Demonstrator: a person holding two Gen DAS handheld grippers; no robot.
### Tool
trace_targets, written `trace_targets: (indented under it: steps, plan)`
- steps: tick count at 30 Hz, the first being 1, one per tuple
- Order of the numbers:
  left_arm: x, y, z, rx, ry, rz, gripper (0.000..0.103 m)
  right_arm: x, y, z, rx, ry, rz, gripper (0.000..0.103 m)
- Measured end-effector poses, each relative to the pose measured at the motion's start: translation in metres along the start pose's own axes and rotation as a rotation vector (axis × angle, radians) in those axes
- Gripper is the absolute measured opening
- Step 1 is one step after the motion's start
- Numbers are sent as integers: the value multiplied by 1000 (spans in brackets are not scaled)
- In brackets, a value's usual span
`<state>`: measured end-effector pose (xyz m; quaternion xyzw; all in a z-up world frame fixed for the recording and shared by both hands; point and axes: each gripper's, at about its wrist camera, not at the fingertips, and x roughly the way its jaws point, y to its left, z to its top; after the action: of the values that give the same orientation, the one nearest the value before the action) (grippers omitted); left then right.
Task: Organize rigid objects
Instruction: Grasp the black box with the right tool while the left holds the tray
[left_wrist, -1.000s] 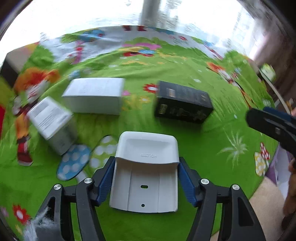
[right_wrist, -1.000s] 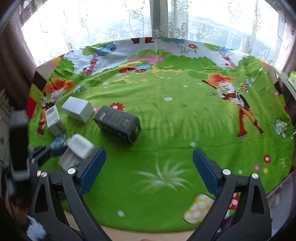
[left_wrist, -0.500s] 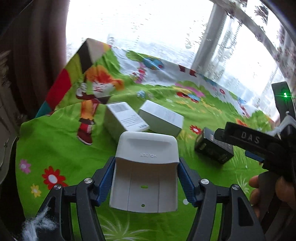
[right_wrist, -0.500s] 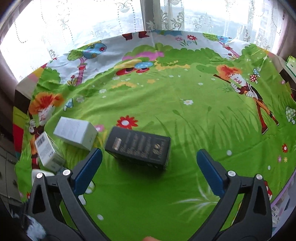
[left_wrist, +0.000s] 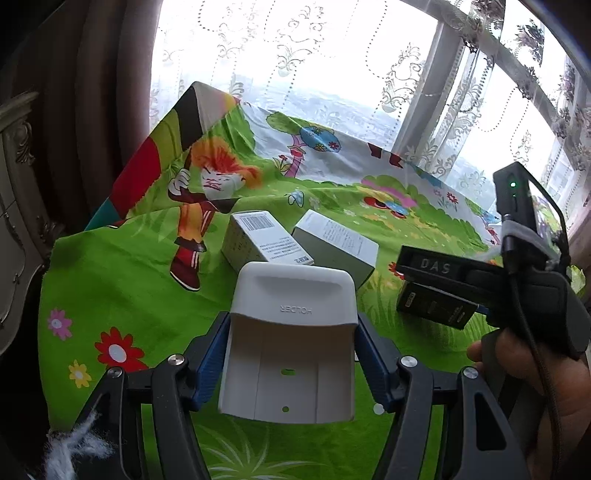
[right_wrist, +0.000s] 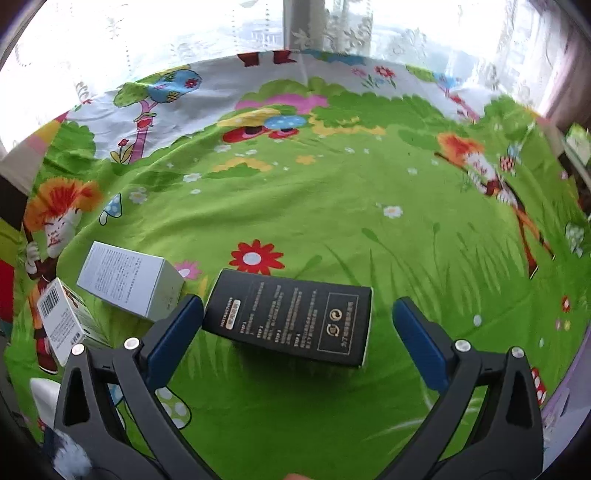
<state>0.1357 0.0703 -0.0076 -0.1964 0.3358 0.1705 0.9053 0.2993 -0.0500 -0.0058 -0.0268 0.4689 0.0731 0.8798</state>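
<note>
1. The white holder (left_wrist: 291, 350) sits clamped between the left gripper's (left_wrist: 291, 363) 2 blue fingers, above the green cloth (left_wrist: 122, 280).
2. The right gripper (right_wrist: 297, 338) is spread wide around the black box (right_wrist: 291, 317), seemingly without touching it.
3. 2 white boxes (right_wrist: 129, 282) lie just left.

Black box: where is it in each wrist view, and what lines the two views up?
Left wrist: black box sits right of centre, partly behind the right hand-held gripper.
Right wrist: black box lies at lower centre on the cloth, between the open blue fingers.
Shared landmark: the grey box just to its left in both views.
</note>
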Motion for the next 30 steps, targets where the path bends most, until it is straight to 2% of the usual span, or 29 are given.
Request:
trace_targets:
  steps: [6, 13, 14, 16, 20, 25, 30]
  plan:
    - [0, 2, -1, -10, 1, -2, 66, -3, 7, -1, -16, -4, 39, 103]
    - [0, 0, -1, -4, 4, -10, 66, 17, 5, -6, -28, 46, 60, 103]
    - [1, 0, -1, -1, 5, -12, 66, 17, 5, -7, -36, 38, 59, 102]
    - [2, -1, -1, 2, 7, -16, 66, 16, 4, -8, -55, 23, 40, 89]
    - [5, 0, 0, -3, 22, -22, 66, 7, 4, -17, -110, 0, 64, 88]
    - [6, 1, 0, -4, 23, -32, 66, -9, -9, -30, -114, -29, 97, 88]
    - [4, -4, 1, 21, 16, -42, 66, -40, -27, -42, -135, -94, 106, 88]
